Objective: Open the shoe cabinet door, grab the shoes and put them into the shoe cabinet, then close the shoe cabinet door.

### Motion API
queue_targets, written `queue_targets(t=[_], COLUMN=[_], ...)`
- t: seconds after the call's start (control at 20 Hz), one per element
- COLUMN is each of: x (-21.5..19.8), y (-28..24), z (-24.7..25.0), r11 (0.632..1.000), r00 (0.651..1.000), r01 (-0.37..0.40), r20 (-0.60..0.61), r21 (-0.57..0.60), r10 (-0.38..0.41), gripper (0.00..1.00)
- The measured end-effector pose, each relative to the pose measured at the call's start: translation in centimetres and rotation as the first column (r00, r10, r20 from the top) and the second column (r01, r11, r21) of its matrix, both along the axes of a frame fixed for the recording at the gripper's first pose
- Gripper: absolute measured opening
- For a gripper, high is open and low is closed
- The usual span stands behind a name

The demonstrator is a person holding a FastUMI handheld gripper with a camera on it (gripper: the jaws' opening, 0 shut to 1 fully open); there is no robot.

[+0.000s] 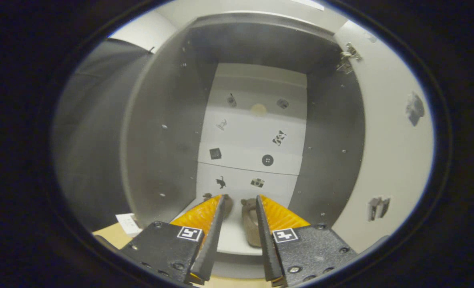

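Tongs apart, empty; soft brown shoes on smooth shelf inside open shoe cabinet.

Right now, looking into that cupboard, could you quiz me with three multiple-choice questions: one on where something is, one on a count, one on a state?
1. Where are the shoes?
A. on the cabinet's bottom shelf, just ahead of the fingers
B. on the floor outside
C. on top of the cabinet

2. How many shoes?
A. one
B. two
C. four

3. The cabinet door is:
A. shut
B. open, swung right
C. removed

Answers: 1 A, they lie inside on the shelf. 2 B, a pair sits beyond the open gripper. 3 B, its hinge and inner face show.
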State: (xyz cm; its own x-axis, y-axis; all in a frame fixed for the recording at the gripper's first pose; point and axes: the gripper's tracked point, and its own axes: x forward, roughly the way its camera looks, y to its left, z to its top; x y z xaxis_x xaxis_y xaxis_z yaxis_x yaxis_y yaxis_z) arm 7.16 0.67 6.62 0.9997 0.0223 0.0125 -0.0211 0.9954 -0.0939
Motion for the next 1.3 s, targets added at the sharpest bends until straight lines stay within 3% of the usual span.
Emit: queue_targets(t=[0.2, 0.4, 0.85, 1.0, 1.1, 1.15, 1.3], x=[-8.5, -16.6, -30.3, -34.4, -36.8, -37.7, -39.6], y=[0.3, -1.0, -4.3, -6.0, -6.4, -7.5, -13.2], z=[1.3, 1.3, 1.8, 1.2, 0.7, 0.5, 2.1], r11=[0.998, 0.998, 0.996, 0.99, 0.973, 0.971, 0.991], r00=[0.997, 0.998, 0.996, 0.989, 0.971, 0.97, 0.992], r01=[-0.046, -0.025, -0.086, -0.141, -0.227, -0.229, -0.127], r20=[0.054, 0.058, 0.018, -0.033, -0.066, -0.073, -0.011], r21=[-0.038, -0.055, -0.008, 0.013, 0.046, 0.06, 0.035], r10=[0.048, 0.028, 0.086, 0.141, 0.229, 0.233, 0.127], gripper=[0.68, 1.0, 1.0, 1.0, 1.0, 1.0, 1.0])
